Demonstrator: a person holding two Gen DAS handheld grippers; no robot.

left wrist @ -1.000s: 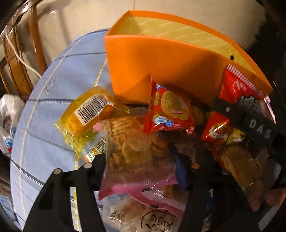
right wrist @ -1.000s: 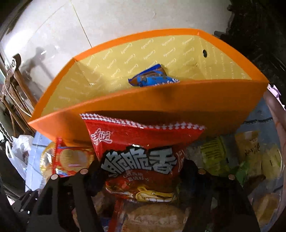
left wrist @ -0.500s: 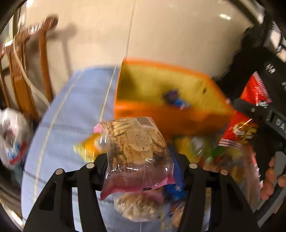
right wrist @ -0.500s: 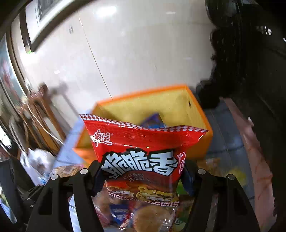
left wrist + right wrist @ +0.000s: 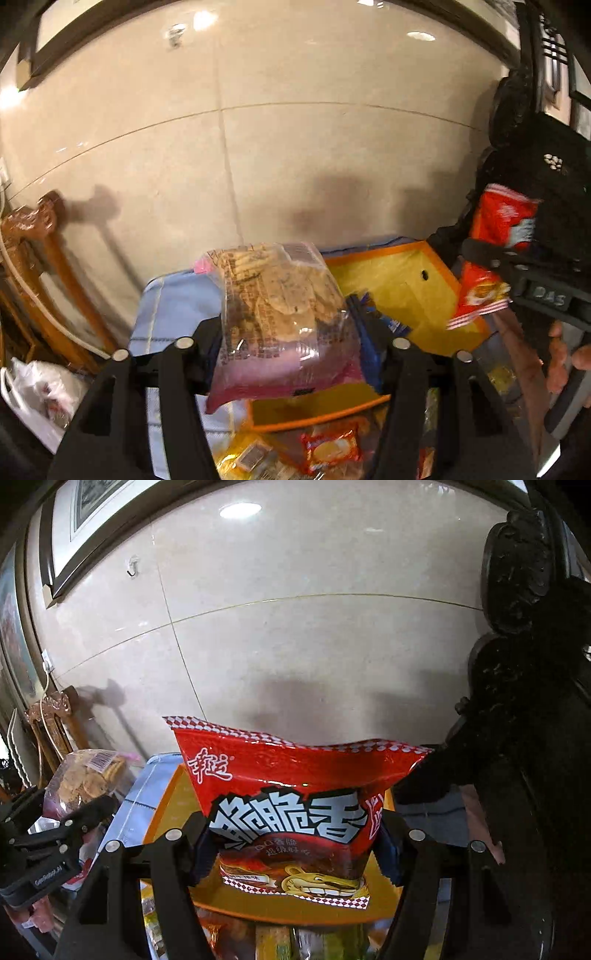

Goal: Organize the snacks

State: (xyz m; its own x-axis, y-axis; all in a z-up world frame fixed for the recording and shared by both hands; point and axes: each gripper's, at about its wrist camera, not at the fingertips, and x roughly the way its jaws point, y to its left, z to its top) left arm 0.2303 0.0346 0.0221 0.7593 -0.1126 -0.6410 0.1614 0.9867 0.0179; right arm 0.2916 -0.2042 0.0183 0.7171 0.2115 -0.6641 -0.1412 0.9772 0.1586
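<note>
1. Left wrist view: the left gripper (image 5: 288,343) has its fingers closed on a clear cookie bag (image 5: 280,314), held up above the orange box (image 5: 399,288); a blue packet (image 5: 388,325) lies inside the box, and more snack packets (image 5: 328,446) sit on the table (image 5: 170,314) below
2. To the right, the right gripper (image 5: 495,266) holds a red chip bag (image 5: 495,236)
3. Right wrist view: the right gripper (image 5: 291,834) has its fingers clamped on the red chip bag (image 5: 291,805), raised over the orange box (image 5: 173,812); the cookie bag (image 5: 88,775) hangs at left in the left gripper (image 5: 62,819)
</note>
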